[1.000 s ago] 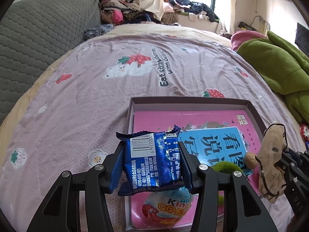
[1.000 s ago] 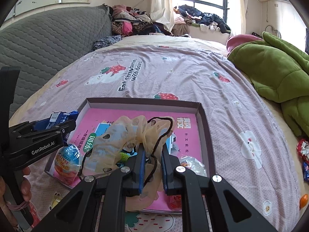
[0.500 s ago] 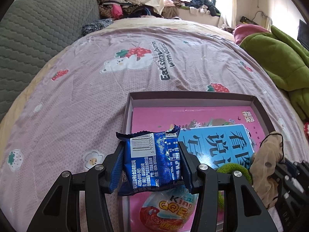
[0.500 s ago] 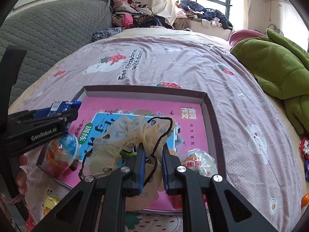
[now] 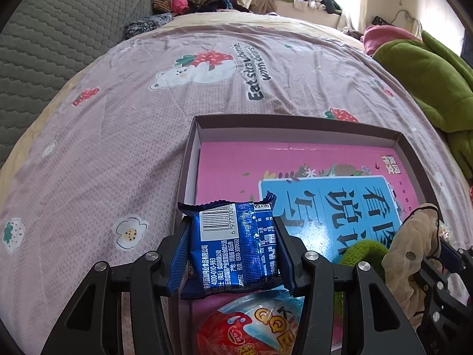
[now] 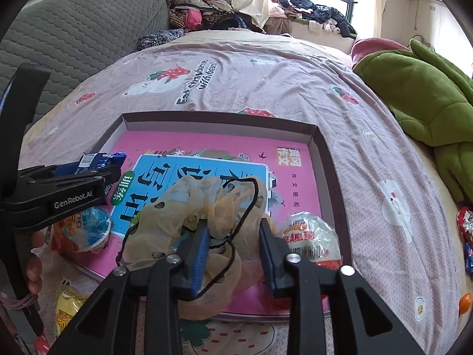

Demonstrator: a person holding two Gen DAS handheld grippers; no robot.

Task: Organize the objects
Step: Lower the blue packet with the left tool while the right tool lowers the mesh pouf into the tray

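My left gripper (image 5: 233,251) is shut on a blue snack packet (image 5: 233,245) and holds it over the near left corner of a shallow box (image 5: 295,122) with a pink book (image 5: 295,165) inside. My right gripper (image 6: 235,236) has its jaws apart; a beige sheer scrunchie with a black cord (image 6: 195,210) lies loose between the fingers, over the box (image 6: 218,117). The scrunchie also shows in the left wrist view (image 5: 414,242). The left gripper (image 6: 59,189) with the blue packet (image 6: 97,159) shows in the right wrist view.
In the box lie an egg-shaped toy candy (image 5: 254,328), a green fuzzy item (image 5: 363,251) and a white-red wrapped snack (image 6: 310,236). A yellow packet (image 6: 68,307) lies on the bedspread near the box. A green blanket (image 6: 428,94) is at right, small candies (image 6: 465,222) at the right edge.
My right gripper's jaws have opened and let the scrunchie go loose. Both grippers have moved forward and lower over the box. The left still holds the blue packet.
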